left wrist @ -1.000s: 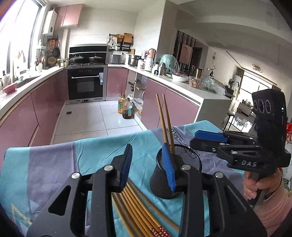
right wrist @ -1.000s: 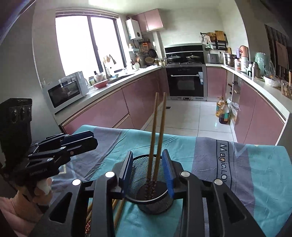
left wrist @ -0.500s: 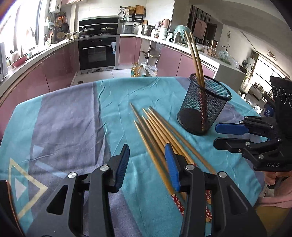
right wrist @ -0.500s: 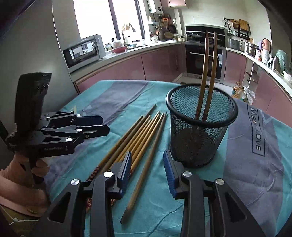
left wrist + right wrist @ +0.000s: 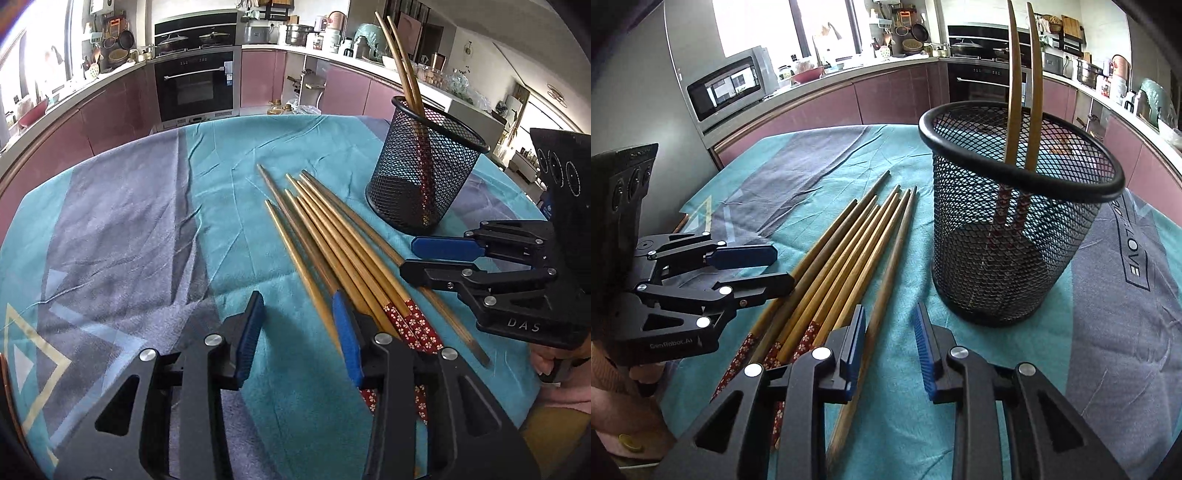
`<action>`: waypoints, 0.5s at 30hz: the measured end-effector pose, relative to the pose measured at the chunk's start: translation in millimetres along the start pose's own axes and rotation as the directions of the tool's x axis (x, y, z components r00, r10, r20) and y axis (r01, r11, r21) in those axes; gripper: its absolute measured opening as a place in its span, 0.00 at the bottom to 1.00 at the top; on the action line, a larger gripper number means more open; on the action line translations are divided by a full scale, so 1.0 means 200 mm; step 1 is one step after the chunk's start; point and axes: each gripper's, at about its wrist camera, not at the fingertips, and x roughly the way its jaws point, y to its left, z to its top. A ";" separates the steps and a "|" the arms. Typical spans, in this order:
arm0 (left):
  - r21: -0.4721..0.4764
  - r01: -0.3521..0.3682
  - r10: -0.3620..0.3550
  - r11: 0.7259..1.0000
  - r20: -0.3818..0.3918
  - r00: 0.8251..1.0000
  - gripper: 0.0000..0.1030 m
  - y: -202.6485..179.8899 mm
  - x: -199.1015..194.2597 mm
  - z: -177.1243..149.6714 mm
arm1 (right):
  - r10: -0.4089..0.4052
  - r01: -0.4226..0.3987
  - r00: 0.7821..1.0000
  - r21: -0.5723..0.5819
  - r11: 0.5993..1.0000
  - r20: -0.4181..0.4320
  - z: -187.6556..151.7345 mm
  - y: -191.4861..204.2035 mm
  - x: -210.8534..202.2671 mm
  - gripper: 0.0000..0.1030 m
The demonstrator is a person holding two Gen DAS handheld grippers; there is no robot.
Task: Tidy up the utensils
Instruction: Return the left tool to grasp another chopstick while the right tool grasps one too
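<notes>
Several wooden chopsticks (image 5: 332, 240) with red flowered ends lie side by side on the teal cloth; they also show in the right wrist view (image 5: 842, 258). A black mesh cup (image 5: 424, 173) stands upright to their right, with two chopsticks (image 5: 1023, 92) standing in it; the cup also shows in the right wrist view (image 5: 1015, 221). My left gripper (image 5: 299, 332) is open and empty, low over the near ends of the lying chopsticks. My right gripper (image 5: 890, 343) is open and empty, over the rightmost lying chopstick, in front of the cup. Each gripper shows in the other's view: the right (image 5: 424, 258), the left (image 5: 775, 266).
The table carries a teal and grey cloth (image 5: 129, 221). Behind it are pink kitchen cabinets, an oven (image 5: 195, 85) and a microwave (image 5: 727, 83). The table edge lies close behind the grippers.
Both grippers have dropped from cup height down and back toward the near ends of the lying chopsticks. Both stay open and empty. The cup and chopsticks have not moved.
</notes>
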 end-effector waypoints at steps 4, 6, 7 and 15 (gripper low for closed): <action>0.012 -0.018 0.018 1.000 -0.012 1.000 0.32 -0.01 0.02 0.01 | -0.019 0.019 1.000 -0.008 1.000 0.000 0.01 0.01 0.02 0.23; 0.018 -0.025 0.025 1.000 -0.013 1.000 0.30 -0.01 0.03 0.02 | -0.021 0.021 1.000 -0.006 1.000 0.000 0.01 0.01 0.02 0.23; 0.018 -0.027 0.028 0.999 -0.013 1.000 0.28 -0.01 0.03 0.02 | -0.022 0.022 1.000 -0.005 1.000 -0.001 0.01 0.00 0.02 0.21; -0.006 -0.049 0.049 0.999 -0.015 0.999 0.15 0.03 0.04 0.04 | -0.016 0.016 1.000 0.030 0.999 0.002 0.01 -0.02 0.03 0.10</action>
